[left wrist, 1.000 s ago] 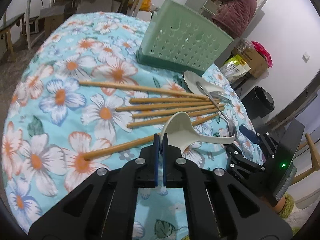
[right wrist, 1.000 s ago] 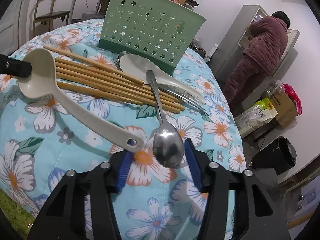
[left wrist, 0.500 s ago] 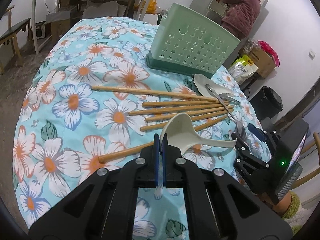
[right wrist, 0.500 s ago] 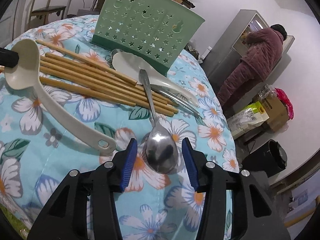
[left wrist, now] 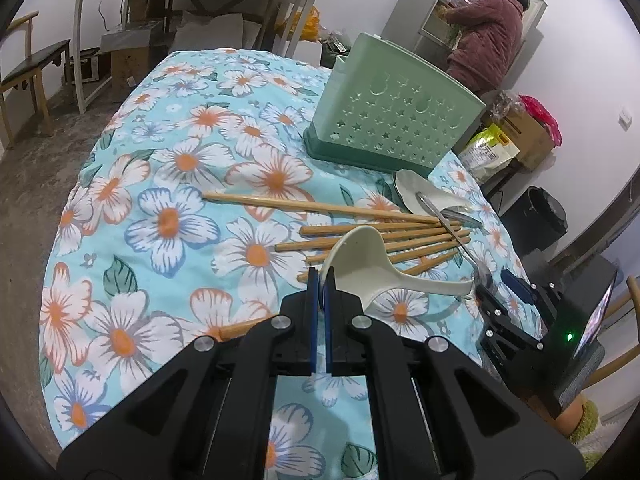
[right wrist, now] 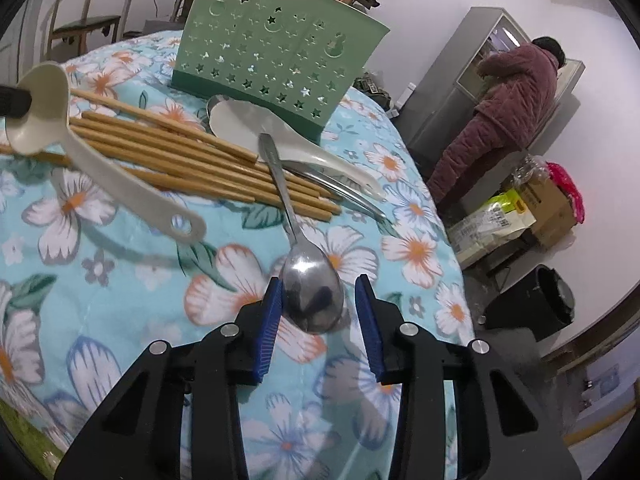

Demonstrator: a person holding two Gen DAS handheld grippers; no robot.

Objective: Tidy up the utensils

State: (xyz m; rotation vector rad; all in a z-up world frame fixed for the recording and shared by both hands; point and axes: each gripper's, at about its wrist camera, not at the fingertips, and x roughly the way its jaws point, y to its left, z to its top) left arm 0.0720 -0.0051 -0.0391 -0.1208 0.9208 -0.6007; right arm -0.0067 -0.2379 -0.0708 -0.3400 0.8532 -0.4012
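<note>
My left gripper (left wrist: 319, 280) is shut on the bowl rim of a cream ladle-shaped spoon (left wrist: 372, 270) and holds it above the floral tablecloth; the spoon also shows in the right wrist view (right wrist: 80, 152). My right gripper (right wrist: 318, 300) is open, its blue pads on either side of the bowl of a metal spoon (right wrist: 312, 292) lying on the cloth. Several wooden chopsticks (right wrist: 192, 156) lie in a row. A second white spoon (right wrist: 276, 140) and another metal utensil (right wrist: 340, 192) lie by the green perforated utensil holder (right wrist: 276, 52), which also shows in the left wrist view (left wrist: 396, 120).
The round table's floral cloth (left wrist: 168, 216) drops off at the edges. A person in a purple coat (right wrist: 516, 108) stands at a cabinet beyond the table. A black bin (right wrist: 536, 304), boxes and bags sit on the floor to the right. A bench (left wrist: 32, 64) stands at the left.
My left gripper has lifted the cream spoon higher off the cloth. My right gripper has moved forward so its open pads now flank the metal spoon's bowl.
</note>
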